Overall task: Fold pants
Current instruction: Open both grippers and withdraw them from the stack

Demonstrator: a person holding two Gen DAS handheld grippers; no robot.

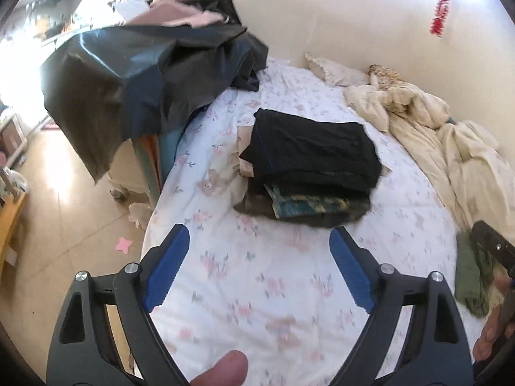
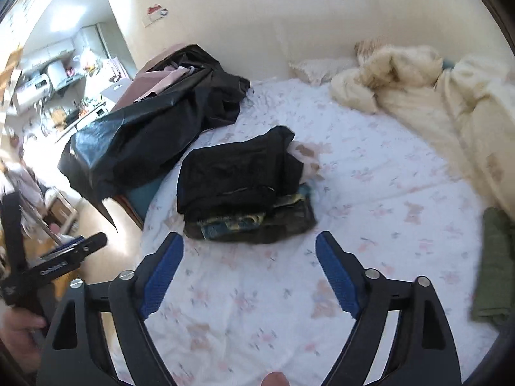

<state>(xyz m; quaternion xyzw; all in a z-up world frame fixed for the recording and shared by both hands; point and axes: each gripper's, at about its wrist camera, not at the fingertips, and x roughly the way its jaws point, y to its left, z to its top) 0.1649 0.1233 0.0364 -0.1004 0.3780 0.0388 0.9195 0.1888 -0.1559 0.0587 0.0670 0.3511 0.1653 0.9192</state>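
Note:
Folded black pants [image 1: 315,151] lie on top of a stack of folded clothes [image 1: 302,209] in the middle of the bed; the pants [image 2: 235,170] and the stack [image 2: 254,222] also show in the right wrist view. My left gripper [image 1: 259,241] is open and empty, above the sheet just short of the stack. My right gripper [image 2: 249,249] is open and empty, also just short of the stack. An olive green garment [image 1: 470,276] lies on the sheet to the right, seen in the right wrist view [image 2: 492,263] too.
The bed has a white floral sheet [image 1: 257,289]. A black plastic sheet [image 1: 145,74] covers a pile at the bed's left end. A cream duvet [image 1: 450,135] and a pillow [image 1: 334,70] lie along the wall. The floor [image 1: 64,199] is to the left.

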